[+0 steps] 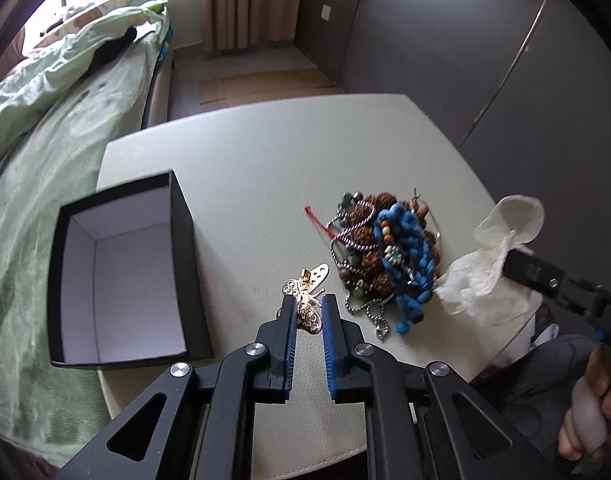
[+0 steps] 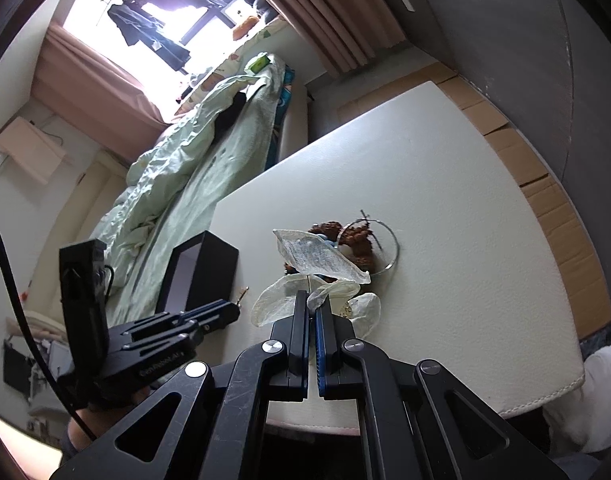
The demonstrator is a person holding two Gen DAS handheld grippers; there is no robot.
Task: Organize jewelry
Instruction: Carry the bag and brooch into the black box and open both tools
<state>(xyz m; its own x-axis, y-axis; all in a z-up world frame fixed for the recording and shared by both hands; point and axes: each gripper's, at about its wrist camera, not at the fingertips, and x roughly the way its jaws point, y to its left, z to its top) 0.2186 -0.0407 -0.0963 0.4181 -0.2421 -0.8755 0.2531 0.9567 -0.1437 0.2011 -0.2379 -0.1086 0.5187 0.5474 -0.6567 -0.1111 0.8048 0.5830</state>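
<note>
A gold butterfly hair clip point(image 1: 305, 294) lies on the white table point(image 1: 265, 152). My left gripper point(image 1: 308, 304) is open with its jaws on either side of the clip. To its right lies a pile of jewelry point(image 1: 385, 248): a blue braided cord, brown bead bracelets, metal chains. An open black box point(image 1: 121, 276) with a white inside stands at the left. My right gripper point(image 2: 311, 300) is shut on a clear plastic bag point(image 2: 321, 260) at the right of the pile; it also shows in the left wrist view point(image 1: 517, 268).
A bed with green bedding point(image 1: 57, 128) runs along the table's left side. A dark wardrobe point(image 1: 465, 40) stands behind the table. A thin metal bangle point(image 2: 389, 256) lies by the pile. The table's front edge point(image 2: 525, 400) is close.
</note>
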